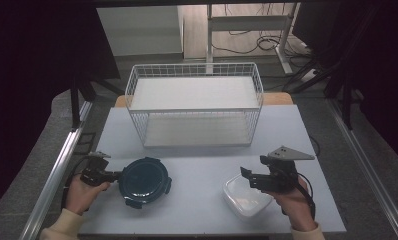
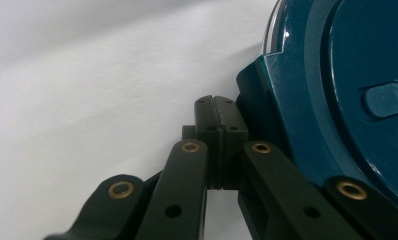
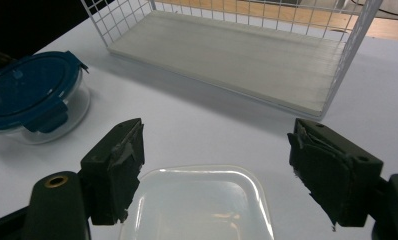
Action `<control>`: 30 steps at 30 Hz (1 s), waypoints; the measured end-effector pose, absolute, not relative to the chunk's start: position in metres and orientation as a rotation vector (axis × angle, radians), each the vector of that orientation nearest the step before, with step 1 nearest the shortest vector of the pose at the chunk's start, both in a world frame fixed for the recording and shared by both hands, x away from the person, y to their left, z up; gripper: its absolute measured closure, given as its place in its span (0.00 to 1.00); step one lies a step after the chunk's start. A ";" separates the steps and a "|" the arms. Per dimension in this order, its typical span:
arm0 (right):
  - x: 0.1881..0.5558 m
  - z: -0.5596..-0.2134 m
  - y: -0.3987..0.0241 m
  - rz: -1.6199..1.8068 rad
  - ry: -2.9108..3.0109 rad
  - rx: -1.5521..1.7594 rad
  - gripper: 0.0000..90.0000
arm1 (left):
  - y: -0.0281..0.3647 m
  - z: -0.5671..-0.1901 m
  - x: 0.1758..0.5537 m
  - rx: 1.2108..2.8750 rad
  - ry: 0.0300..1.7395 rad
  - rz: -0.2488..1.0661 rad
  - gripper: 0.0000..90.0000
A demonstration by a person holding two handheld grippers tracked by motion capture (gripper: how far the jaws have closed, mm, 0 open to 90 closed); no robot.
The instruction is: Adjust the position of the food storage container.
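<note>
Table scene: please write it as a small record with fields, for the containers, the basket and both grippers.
round container: clear bowl with dark blue clip lid, on the table's left side
square container: translucent white box, on the right side
wire basket: white, at the far middle, holds no containers
left gripper: jaws shut, tips beside the lid's clip
right gripper: jaws open, above the box's near edge
table: pale surface

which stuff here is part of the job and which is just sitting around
In use:
- round container with blue lid, shut left hand-held gripper at its edge
- square clear container, under the open right hand-held gripper

Lying about:
- white wire basket, untouched at the back of the table
</note>
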State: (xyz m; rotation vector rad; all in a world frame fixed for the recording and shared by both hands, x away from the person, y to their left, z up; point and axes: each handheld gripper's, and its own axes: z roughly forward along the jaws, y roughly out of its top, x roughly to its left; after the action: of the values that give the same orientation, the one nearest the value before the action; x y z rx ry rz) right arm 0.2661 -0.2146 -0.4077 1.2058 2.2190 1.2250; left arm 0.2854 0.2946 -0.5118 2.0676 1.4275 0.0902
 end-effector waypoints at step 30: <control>0.262 -0.404 -0.205 1.252 2.225 1.183 0.24 | 0.278 -0.495 0.272 1.982 1.375 0.136 1.00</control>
State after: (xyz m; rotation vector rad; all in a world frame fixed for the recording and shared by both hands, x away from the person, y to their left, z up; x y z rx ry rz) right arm 0.2620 -0.2055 -0.4036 1.1830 2.2248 1.2519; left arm 0.2717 0.2780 -0.4953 1.9822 1.3751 0.1361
